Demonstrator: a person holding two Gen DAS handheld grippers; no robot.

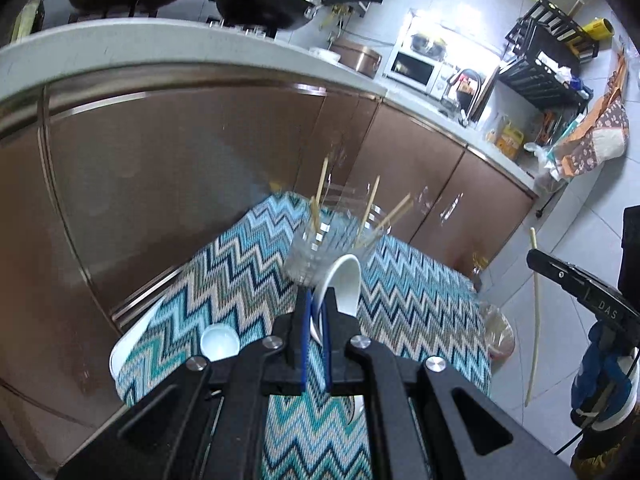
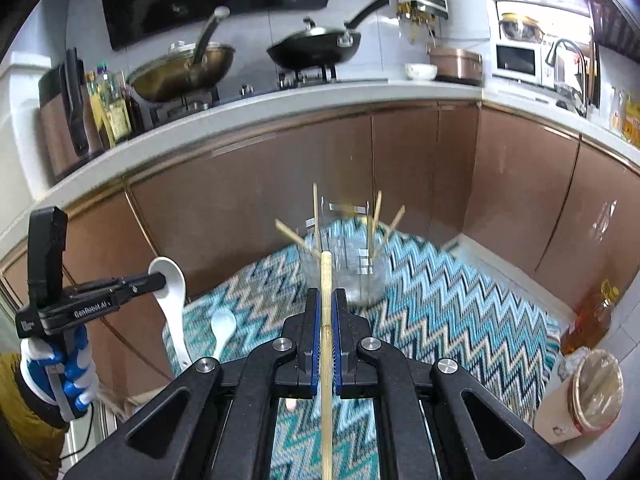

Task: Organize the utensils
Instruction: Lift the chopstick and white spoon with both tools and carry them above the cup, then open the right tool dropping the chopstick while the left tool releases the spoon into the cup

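Note:
My left gripper [image 1: 317, 300] is shut on a white ceramic spoon [image 1: 342, 284], its bowl raised above the zigzag cloth [image 1: 240, 280]. From the right wrist view the same spoon [image 2: 170, 292] hangs from the left gripper [image 2: 158, 280], held by a gloved hand. My right gripper [image 2: 327, 300] is shut on a bamboo chopstick [image 2: 327, 344] that runs straight along its fingers. Ahead stands a clear glass holder [image 2: 346, 276] [image 1: 320, 252] with several chopsticks leaning in it. A second white spoon [image 2: 222, 328] [image 1: 219, 342] lies on the cloth at the left.
Brown cabinet doors [image 2: 280, 168] and a white counter with two woks [image 2: 316, 46] rise behind the cloth-covered table. An oil bottle [image 2: 592, 316] and a lined bin [image 2: 592, 388] stand on the floor at right. A white plate edge [image 1: 120, 352] shows under the cloth.

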